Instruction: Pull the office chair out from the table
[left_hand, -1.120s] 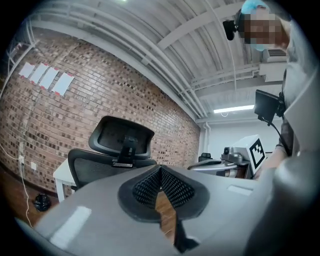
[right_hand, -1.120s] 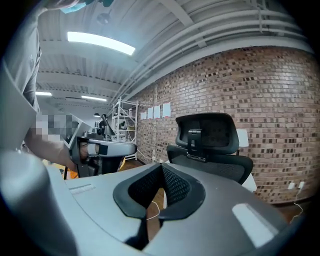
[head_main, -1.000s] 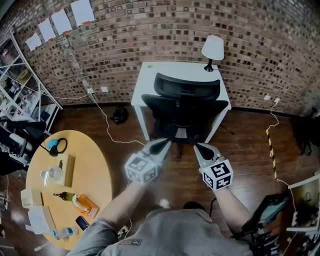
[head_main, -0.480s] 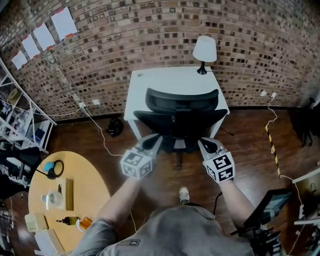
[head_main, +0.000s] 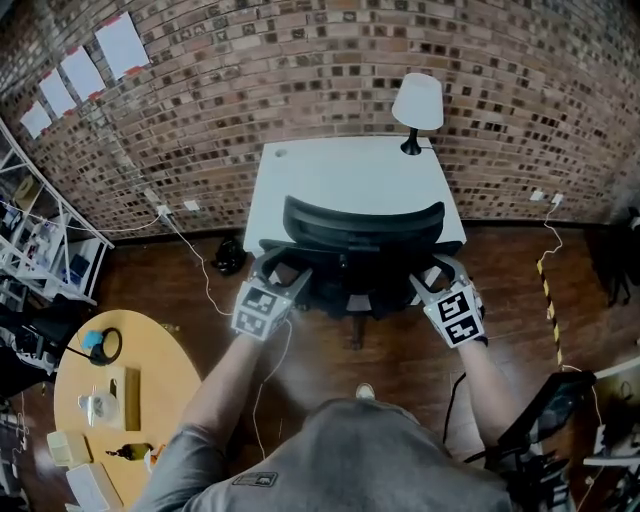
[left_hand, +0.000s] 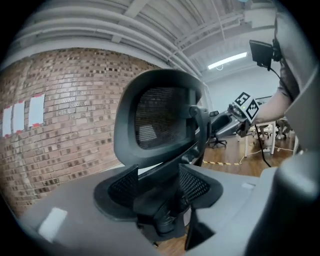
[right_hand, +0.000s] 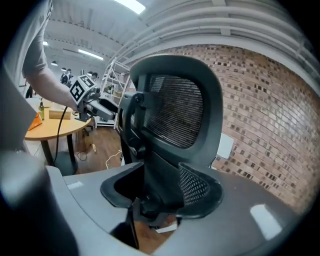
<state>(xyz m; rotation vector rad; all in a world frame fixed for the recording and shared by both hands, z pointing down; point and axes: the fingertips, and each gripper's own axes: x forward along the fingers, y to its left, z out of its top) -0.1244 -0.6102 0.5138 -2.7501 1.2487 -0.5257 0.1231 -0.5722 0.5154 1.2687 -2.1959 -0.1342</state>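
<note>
A black mesh-backed office chair (head_main: 362, 245) stands pushed in under the white table (head_main: 350, 170) by the brick wall. My left gripper (head_main: 283, 274) is at the left edge of the chair's back and my right gripper (head_main: 438, 272) at its right edge. Both pairs of jaws are opening. In the left gripper view the chair (left_hand: 156, 120) fills the middle, with its lower mesh edge between my grey jaws; the right gripper (left_hand: 235, 118) shows beyond it. In the right gripper view the chair (right_hand: 175, 112) likewise lies between the jaws, and the left gripper (right_hand: 96, 107) shows beyond. I see no pad pressing on it.
A white lamp (head_main: 418, 100) stands at the table's far right corner. A round yellow table (head_main: 135, 395) with small items is at the lower left, a metal shelf (head_main: 35, 250) at the left. Cables (head_main: 205, 270) run over the wooden floor.
Both grippers have moved forward from the chair's rear to its two sides, and their jaws have gone from shut to open. The chair and table now appear nearer.
</note>
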